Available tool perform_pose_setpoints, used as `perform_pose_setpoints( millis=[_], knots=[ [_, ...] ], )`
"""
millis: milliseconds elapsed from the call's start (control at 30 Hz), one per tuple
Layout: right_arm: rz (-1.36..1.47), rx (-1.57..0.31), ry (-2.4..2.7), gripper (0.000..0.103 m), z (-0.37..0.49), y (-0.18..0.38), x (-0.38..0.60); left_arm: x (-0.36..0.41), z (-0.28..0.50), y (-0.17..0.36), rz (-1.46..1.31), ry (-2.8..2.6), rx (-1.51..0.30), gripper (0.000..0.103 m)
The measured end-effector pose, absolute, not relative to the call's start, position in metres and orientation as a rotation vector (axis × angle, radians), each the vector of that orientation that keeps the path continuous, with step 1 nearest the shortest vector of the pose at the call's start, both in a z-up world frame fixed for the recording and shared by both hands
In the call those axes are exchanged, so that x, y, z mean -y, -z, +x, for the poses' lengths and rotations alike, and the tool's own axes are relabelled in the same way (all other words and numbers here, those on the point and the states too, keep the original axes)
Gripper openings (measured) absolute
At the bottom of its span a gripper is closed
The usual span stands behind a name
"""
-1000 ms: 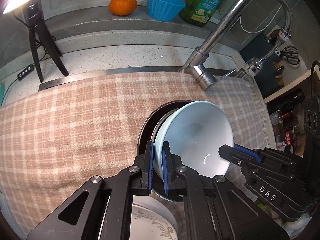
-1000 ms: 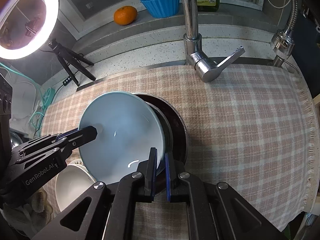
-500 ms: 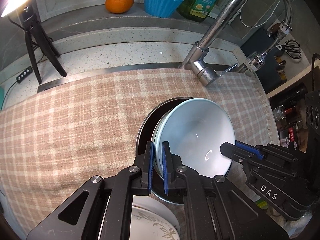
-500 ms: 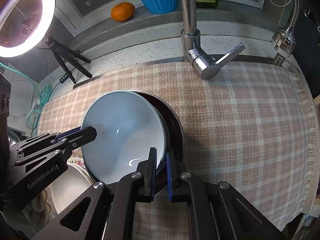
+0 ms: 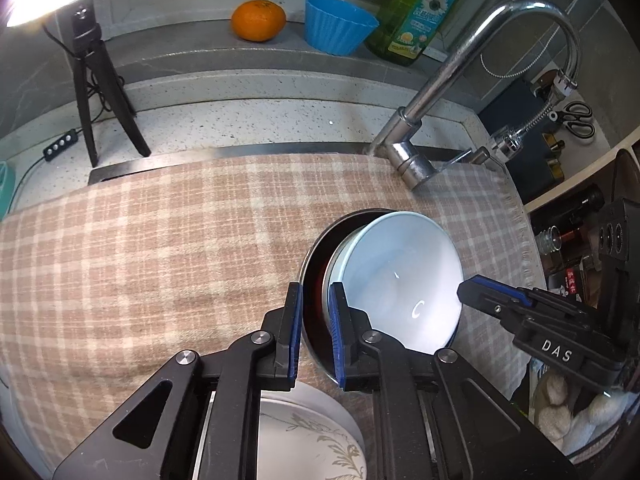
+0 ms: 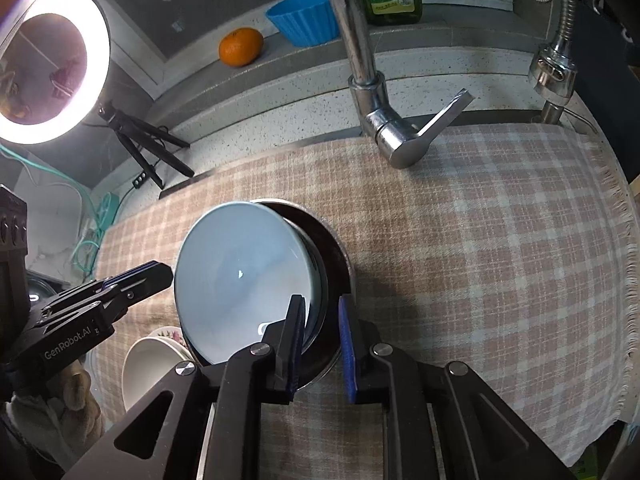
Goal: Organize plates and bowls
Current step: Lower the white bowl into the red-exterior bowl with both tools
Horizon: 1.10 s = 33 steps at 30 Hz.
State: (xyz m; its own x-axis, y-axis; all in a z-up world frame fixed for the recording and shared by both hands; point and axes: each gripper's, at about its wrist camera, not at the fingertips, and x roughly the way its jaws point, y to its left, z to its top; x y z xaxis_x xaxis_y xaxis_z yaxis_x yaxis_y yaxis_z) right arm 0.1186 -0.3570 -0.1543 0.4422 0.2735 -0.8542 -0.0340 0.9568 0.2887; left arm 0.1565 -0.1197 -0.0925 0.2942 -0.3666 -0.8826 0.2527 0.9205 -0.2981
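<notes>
Bowl (image 5: 400, 276) rim between both opening tools' parted fingers.

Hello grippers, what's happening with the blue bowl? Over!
Left gripper and right gripper just opening, pads off the rim. Blue bowl sits tilted in the dark metal bowl. Nothing in the way.

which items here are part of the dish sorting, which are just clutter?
Job:
- pale blue bowl
- dark bowl under it
- white floral dish
- left gripper, right gripper, jaws just opening

Clutter:
- orange
- blue cup
- soap bottle
- faucet
- ring light
- scissors
</notes>
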Motion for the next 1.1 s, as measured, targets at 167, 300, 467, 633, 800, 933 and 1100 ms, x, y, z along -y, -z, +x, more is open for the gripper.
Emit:
perform_pose_setpoints(
  millis=[167, 300, 467, 633, 800, 933, 1100],
  knots=[
    [0.294, -1.080, -0.206, 0.016, 0.116, 0.152, 0.368, 0.109, 0.158, 0.089, -0.131, 0.402, -1.190, 0.012],
    [0.314, -1.067, -0.198, 0.016, 0.114, 0.152, 0.375, 0.100, 0.160, 0.096, -0.151, 0.395, -1.206, 0.012],
    [0.339, -1.078, -0.193, 0.016, 0.116, 0.161, 0.381, 0.097, 0.162, 0.106, -0.174, 0.408, -1.237, 0.012],
    [0.364, -1.098, -0.200, 0.016, 0.121, 0.170, 0.383, 0.100, 0.165, 0.116, -0.192, 0.425, -1.265, 0.012],
    [0.365, -1.112, -0.207, 0.016, 0.124, 0.177, 0.380, 0.101, 0.169, 0.119, -0.191, 0.428, -1.271, 0.012],
    [0.360, -1.116, -0.207, 0.016, 0.127, 0.180, 0.378, 0.106, 0.169, 0.120, -0.166, 0.432, -1.269, 0.012],
    [0.348, -1.136, -0.204, 0.016, 0.131, 0.186, 0.375, 0.112, 0.169, 0.123, -0.146, 0.432, -1.270, 0.012]
  ],
)
